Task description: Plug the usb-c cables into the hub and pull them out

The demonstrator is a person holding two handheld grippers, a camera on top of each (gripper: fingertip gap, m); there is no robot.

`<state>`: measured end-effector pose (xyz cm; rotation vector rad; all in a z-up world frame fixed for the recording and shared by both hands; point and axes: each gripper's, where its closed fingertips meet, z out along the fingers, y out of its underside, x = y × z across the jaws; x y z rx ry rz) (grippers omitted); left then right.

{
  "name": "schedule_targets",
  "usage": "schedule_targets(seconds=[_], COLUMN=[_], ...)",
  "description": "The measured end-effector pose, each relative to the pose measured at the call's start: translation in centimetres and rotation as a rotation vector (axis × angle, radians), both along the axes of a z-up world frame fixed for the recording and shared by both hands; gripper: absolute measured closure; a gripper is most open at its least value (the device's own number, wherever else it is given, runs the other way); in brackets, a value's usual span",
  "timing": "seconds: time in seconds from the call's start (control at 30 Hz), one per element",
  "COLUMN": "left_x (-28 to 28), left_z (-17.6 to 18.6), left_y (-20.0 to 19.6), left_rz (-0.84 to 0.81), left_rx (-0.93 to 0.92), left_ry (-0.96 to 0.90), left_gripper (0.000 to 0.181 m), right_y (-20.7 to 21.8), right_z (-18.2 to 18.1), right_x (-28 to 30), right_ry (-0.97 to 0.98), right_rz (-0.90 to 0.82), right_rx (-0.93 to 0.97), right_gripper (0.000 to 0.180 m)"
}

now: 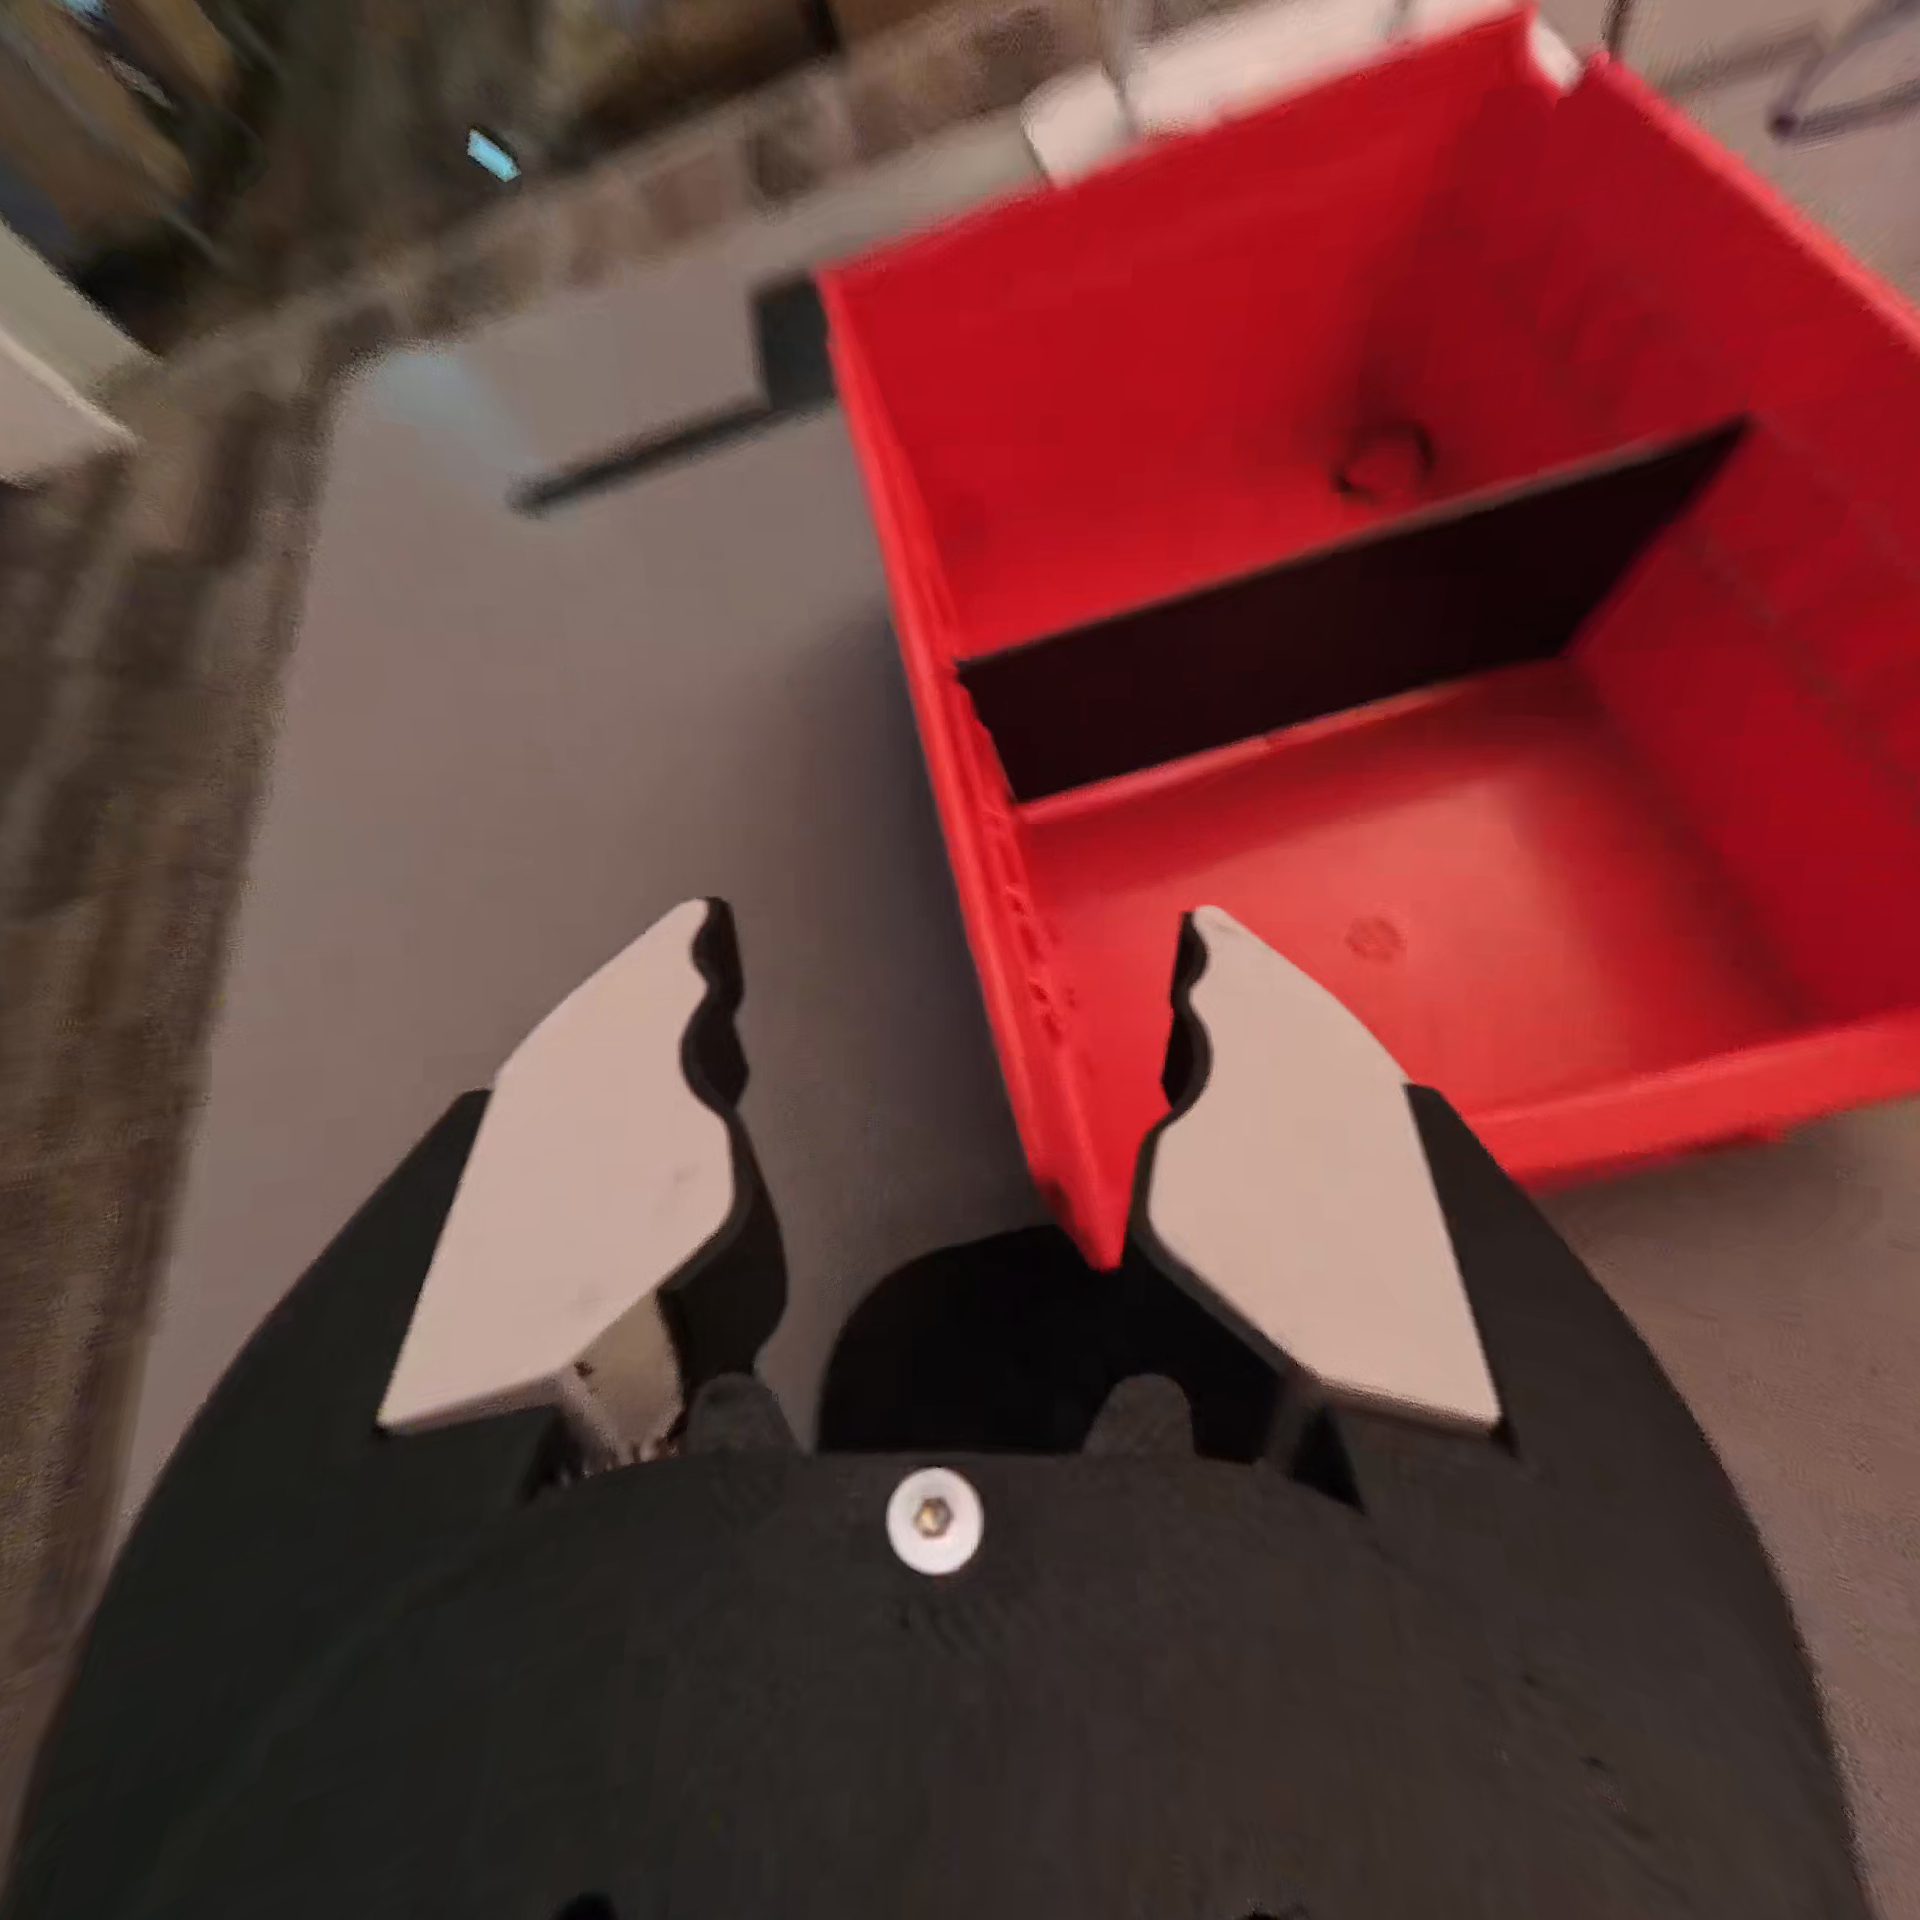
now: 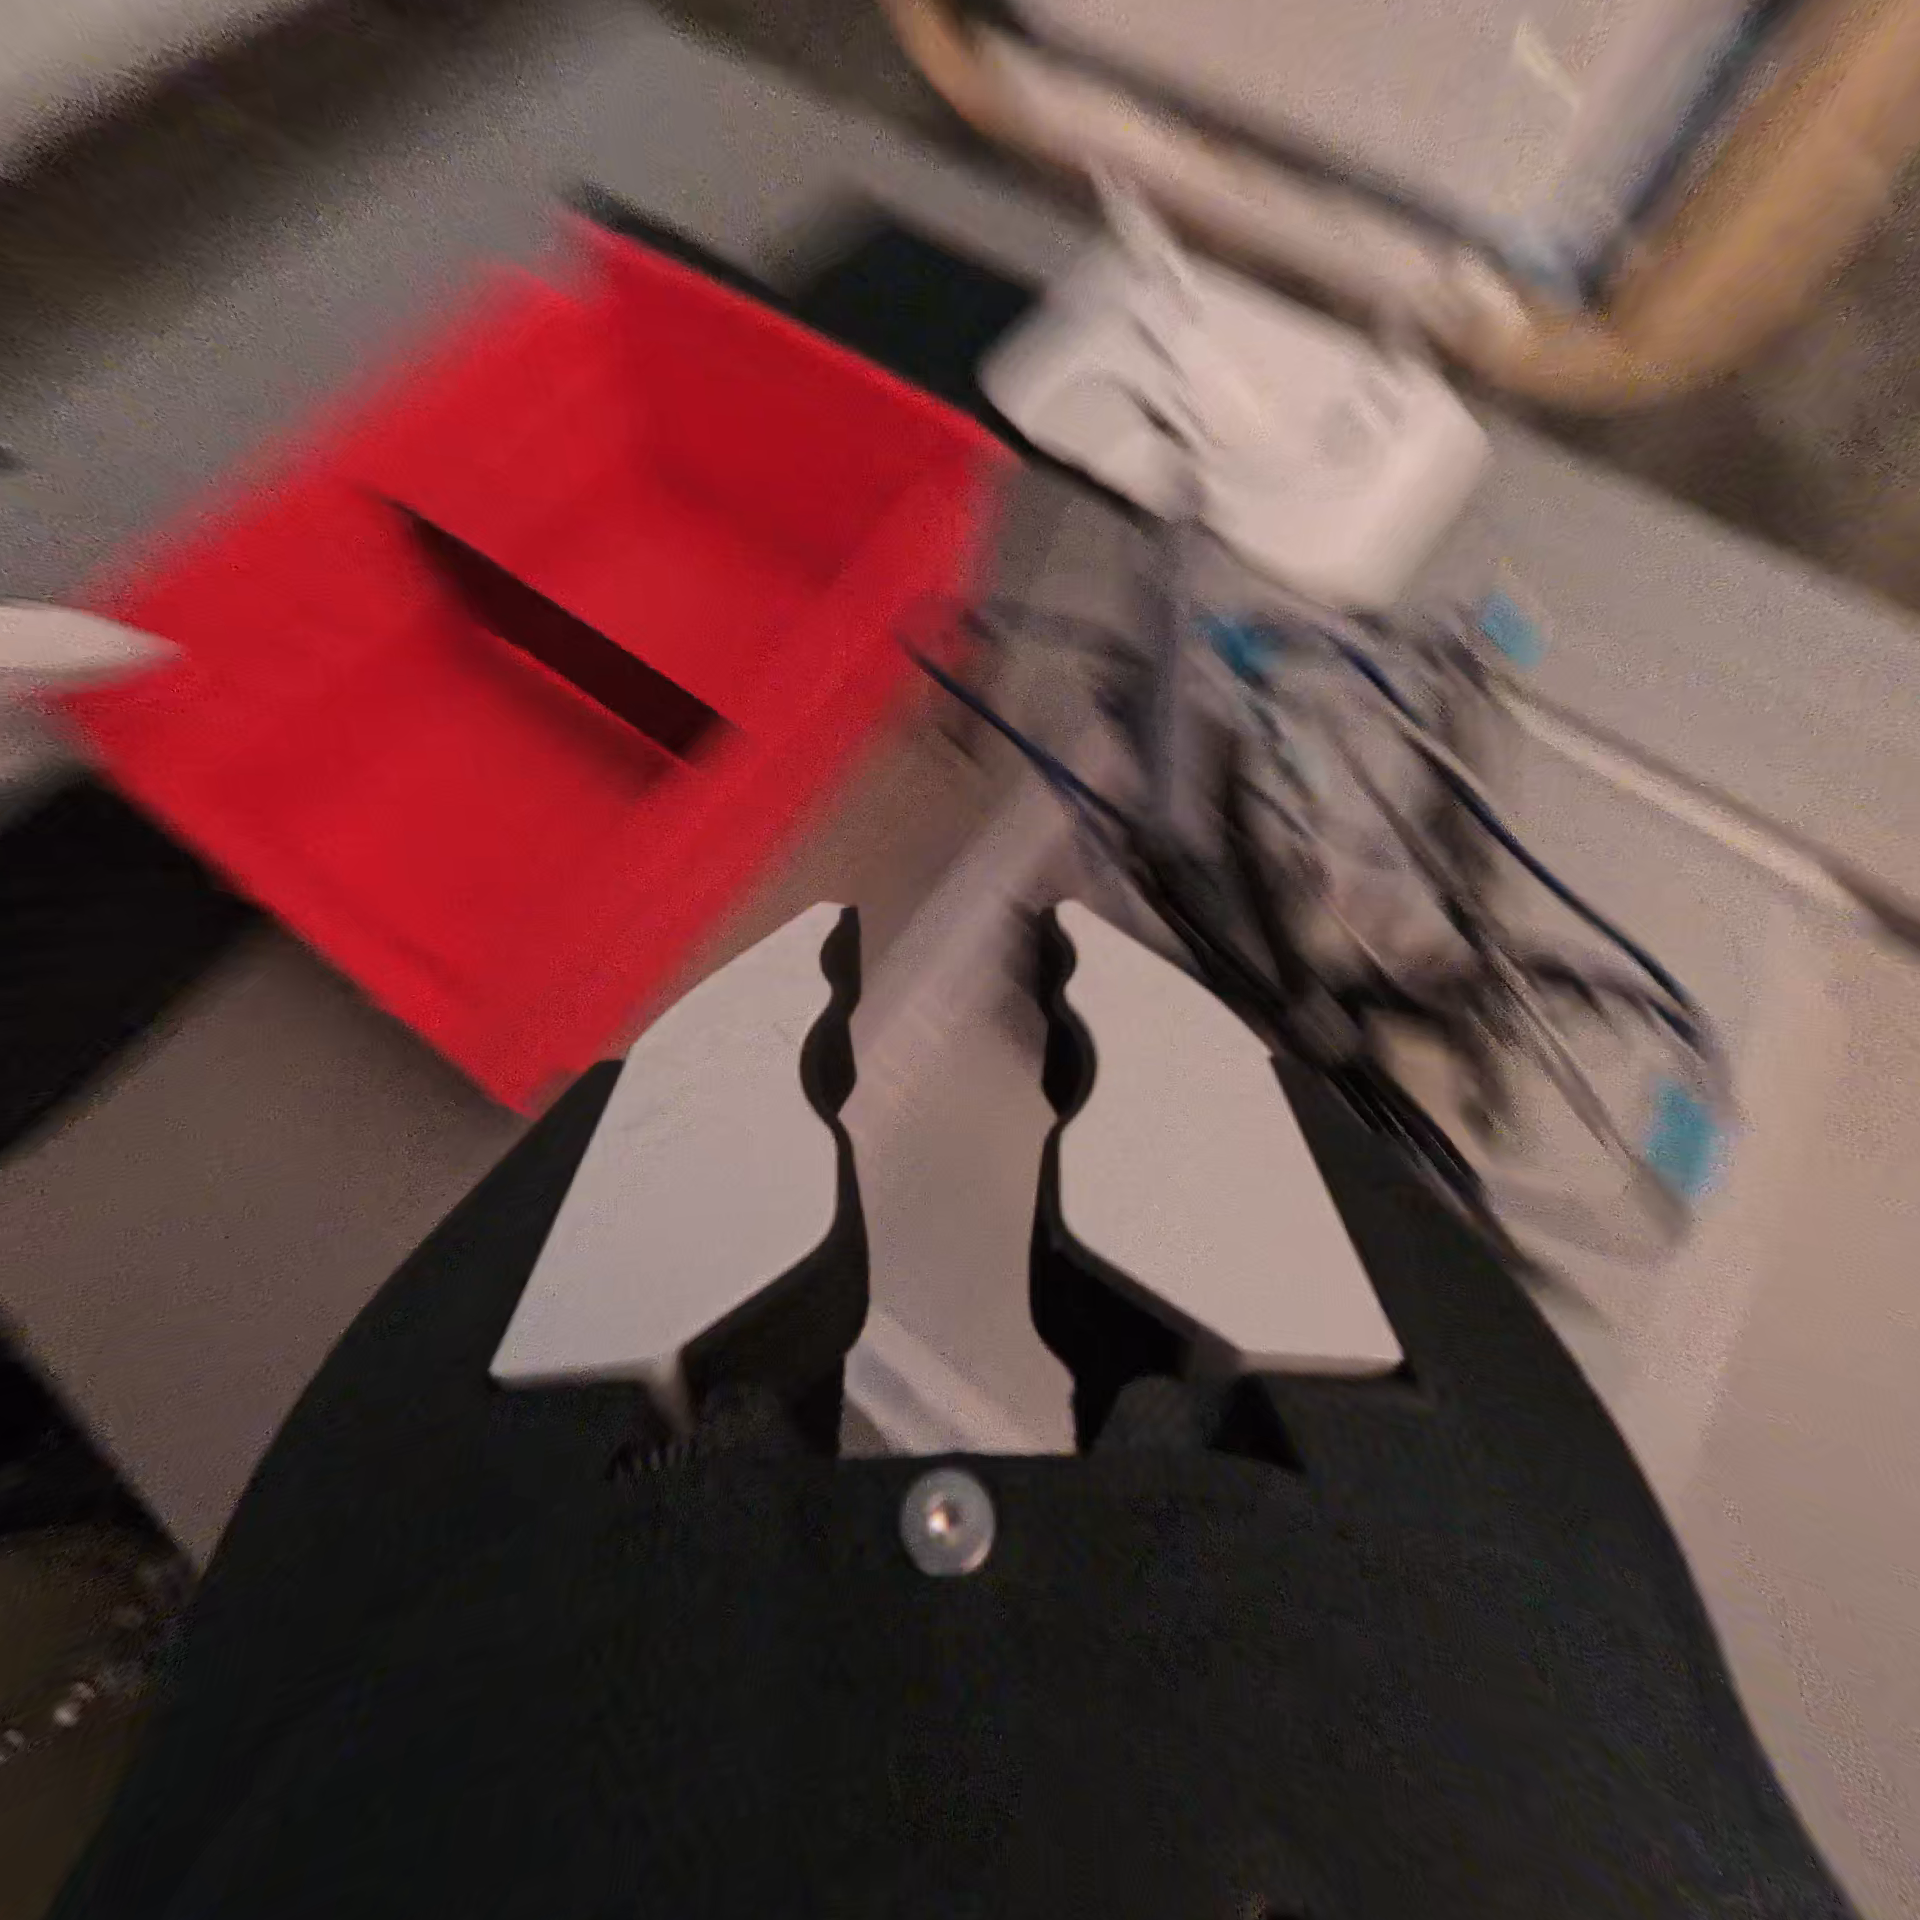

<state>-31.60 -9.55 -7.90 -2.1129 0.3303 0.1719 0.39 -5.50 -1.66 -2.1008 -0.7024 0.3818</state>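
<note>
Both hand-held grippers [image 1: 961, 920] [image 2: 948, 920] hover gaping, empty, near the red bin [image 1: 1455, 935].

A grey bench [image 1: 540, 790] fills the middle of the left wrist view, its surface matte with a pale sheen of light near the far edge. Beyond and to its left lies a mottled brown-grey carpeted floor [image 1: 114, 831], blurred. A white piece of furniture [image 1: 42, 405] shows at the left edge. In the right wrist view, the bench [image 2: 1756, 1351] looks lighter, and everything behind is smeared
</note>
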Motion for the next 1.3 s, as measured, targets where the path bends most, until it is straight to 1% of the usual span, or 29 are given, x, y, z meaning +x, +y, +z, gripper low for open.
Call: schedule_targets(seconds=[0.03,0.07,0.1,0.13,0.2,0.23,0.27,0.33,0.4,0.43,0.53,0.57,0.63,0.7,0.73,0.77,0.8,0.83,0.87,0.9,1.03,1.13,1.23,1.3], left_x=[-0.7,-1.3,-1.9,-2.4,-2.9,-2.7,-2.4,-2.4,-3.0,-3.3,-3.8,-4.1,-5.0,-6.0,-6.7,-7.3,-7.9,-8.4,-8.9,-9.3,-10.4,-10.3,-10.0,-9.8], left_z=[1.4,2.7,4.0,5.3,7.0,7.6,8.0,9.4,10.8,11.3,12.0,12.2,12.1,11.5,11.1,10.6,10.1,9.6,9.1,8.8,8.0,8.2,9.3,10.8], left_y=[-0.1,-0.3,-0.5,-0.7,-1.2,-1.4,-1.5,-1.7,-1.9,-2.0,-2.1,-2.3,-2.6,-2.9,-3.1,-3.3,-3.6,-3.8,-4.1,-4.4,-5.9,-7.7,-10.1,-12.0], left_rz=[0.044,0.085,0.127,0.162,0.196,0.188,0.165,0.146,0.15,0.155,0.158,0.164,0.177,0.189,0.2,0.21,0.217,0.218,0.219,0.221,0.231,0.228,0.222,0.224], left_rx=[0.063,0.12,0.177,0.232,0.307,0.323,0.335,0.372,0.404,0.41,0.408,0.409,0.402,0.383,0.365,0.344,0.325,0.312,0.305,0.297,0.282,0.304,0.341,0.397], left_ry=[0.046,0.102,0.161,0.219,0.314,0.35,0.388,0.516,0.664,0.708,0.73,0.734,0.697,0.634,0.614,0.599,0.584,0.568,0.554,0.545,0.477,0.367,0.221,0.113], left_gripper=[0.098,0.097,0.096,0.096,0.097,0.096,0.093,0.091,0.091,0.091,0.09,0.09,0.09,0.09,0.09,0.09,0.09,0.09,0.091,0.091,0.094,0.095,0.095,0.096], right_y=[-0.6,-0.8,-0.4,-0.1,1.0,1.5,2.0,2.7,2.0,1.5,0.9,0.7,0.3,0.2,-0.1,0.1,-0.1,-0.5,-0.7,-0.9,-0.8,-0.6,-0.9,-1.2], right_z=[0.9,0.8,-0.3,-2.3,-6.3,-7.7,-8.7,-10.3,-11.4,-11.8,-13.7,-14.4,-15.6,-16.9,-17.3,-17.2,-17.2,-17.3,-17.4,-17.3,-17.2,-16.9,-15.8,-14.2], right_x=[-3.8,-6.7,-8.7,-10.0,-10.9,-11.2,-11.2,-11.2,-12.1,-12.6,-13.0,-13.0,-13.1,-12.4,-11.8,-11.7,-12.0,-12.1,-12.0,-12.4,-12.1,-12.4,-13.4,-14.4], right_ry=[0.09,0.151,0.159,0.101,-0.06,-0.098,-0.121,-0.132,-0.092,-0.077,-0.147,-0.177,-0.243,-0.34,-0.396,-0.386,-0.361,-0.342,-0.322,-0.276,-0.322,-0.347,-0.328,-0.306], right_rz=[0.106,0.143,0.132,0.123,0.08,0.066,0.048,0.002,0.015,0.02,-0.008,-0.026,-0.068,-0.135,-0.165,-0.189,-0.183,-0.184,-0.193,-0.177,-0.155,-0.142,-0.101,-0.037], right_rx=[0.047,0.041,-0.025,-0.126,-0.283,-0.327,-0.36,-0.417,-0.536,-0.6,-0.722,-0.762,-0.829,-0.869,-0.899,-0.909,-0.945,-0.993,-1.034,-1.071,-1.071,-1.068,-1.109,-1.13], right_gripper=[0.147,0.144,0.13,0.126,0.126,0.132,0.135,0.13,0.125,0.125,0.126,0.129,0.135,0.146,0.145,0.147,0.158,0.162,0.163,0.169,0.172,0.173,0.173,0.174])
